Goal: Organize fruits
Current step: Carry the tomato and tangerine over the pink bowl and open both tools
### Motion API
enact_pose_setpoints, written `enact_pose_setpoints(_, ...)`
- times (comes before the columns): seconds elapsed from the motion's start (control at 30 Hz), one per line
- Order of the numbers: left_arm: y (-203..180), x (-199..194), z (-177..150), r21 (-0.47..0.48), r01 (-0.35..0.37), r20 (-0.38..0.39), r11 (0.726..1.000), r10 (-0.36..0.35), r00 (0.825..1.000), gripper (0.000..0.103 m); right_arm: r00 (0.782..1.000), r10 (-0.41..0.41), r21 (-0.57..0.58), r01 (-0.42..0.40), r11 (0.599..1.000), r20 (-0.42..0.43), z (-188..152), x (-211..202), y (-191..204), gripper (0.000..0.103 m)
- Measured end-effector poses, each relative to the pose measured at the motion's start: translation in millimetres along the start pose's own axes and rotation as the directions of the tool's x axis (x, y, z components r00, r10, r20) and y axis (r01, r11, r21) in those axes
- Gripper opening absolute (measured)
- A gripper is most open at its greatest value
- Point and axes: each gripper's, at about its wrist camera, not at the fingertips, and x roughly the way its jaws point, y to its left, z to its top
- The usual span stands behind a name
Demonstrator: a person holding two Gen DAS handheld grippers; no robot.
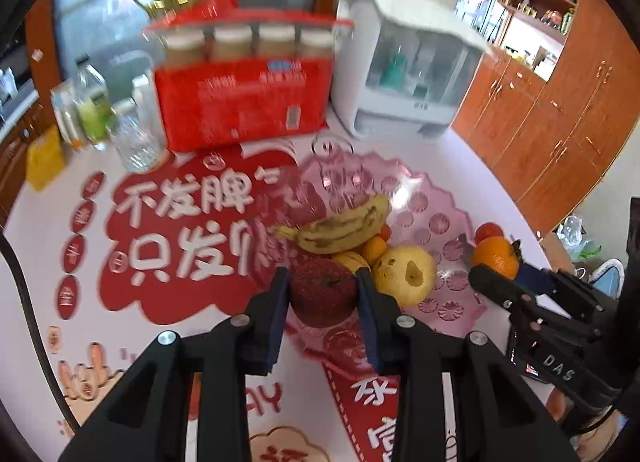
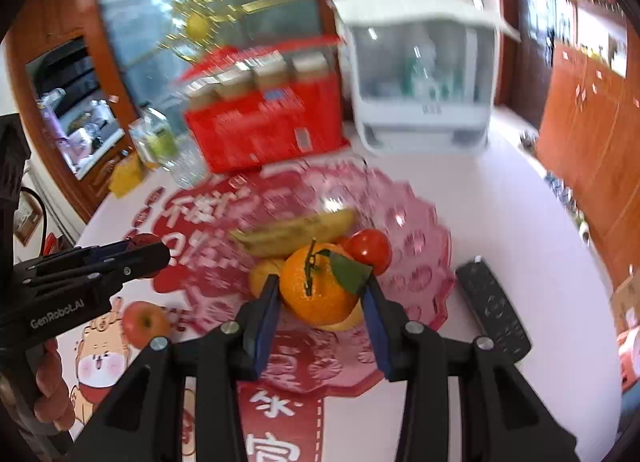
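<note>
My left gripper (image 1: 323,294) is shut on a dark red apple (image 1: 323,292), held over the near rim of the pink glass fruit plate (image 1: 444,218). The plate holds a banana (image 1: 340,226), a yellow pear (image 1: 406,274) and small oranges. My right gripper (image 2: 320,294) is shut on a leafy orange (image 2: 316,290), held above the plate (image 2: 416,246). A tomato (image 2: 370,248) and the banana (image 2: 296,232) lie behind it. A second red apple (image 2: 145,322) lies on the table left of the plate. The right gripper also shows in the left wrist view (image 1: 496,274).
A red drink carton (image 1: 240,102), a white cabinet appliance (image 1: 404,74), and bottles (image 1: 132,134) stand at the table's back. A black remote (image 2: 492,302) lies right of the plate. Wooden cabinets (image 1: 560,102) line the right side.
</note>
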Motion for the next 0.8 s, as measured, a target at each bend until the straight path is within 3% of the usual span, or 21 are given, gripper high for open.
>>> enact_pose_setpoints(0.2,-9.2,52.0,-4.0,0.016,-0.011,-0.077,1.000,0.013,0.997,0.031,0.994,-0.008,0.031,0.012,0.999,-0.105,-20.7,49.5,-9.8,0.041)
enact_pose_setpoints(0.53,-16.7,75.3,-11.7,0.041,-0.035,-0.104,0.999,0.039,0.994,0.032,0.992,-0.038,0.012,0.040,0.999,-0.120,-31.9,55.4,-10.2,0.042)
enact_pose_setpoints(0.57,-16.4,75.1,-11.9,0.043,-0.039,-0.104,0.998,0.043,0.994,0.037,0.992,-0.038,0.010,0.039,0.999,-0.118,-30.8,55.8,-9.2,0.042)
enact_pose_setpoints(0.67,-15.1,68.8,-14.7,0.040,-0.051,-0.091,0.998,0.054,0.994,0.074,0.995,-0.043,-0.006,0.042,0.999,-0.086,-32.1,46.9,-4.7,0.049)
enact_pose_setpoints(0.73,-12.8,61.2,-16.3,0.032,-0.053,-0.064,0.998,0.055,0.996,0.080,0.997,-0.054,-0.024,0.053,0.998,-0.052,-32.6,37.9,0.6,0.060)
enact_pose_setpoints(0.8,-10.0,52.8,-17.7,0.026,-0.041,-0.056,0.999,0.043,0.998,0.082,0.998,-0.057,-0.045,0.056,0.997,-0.019,-33.6,28.5,7.0,0.063)
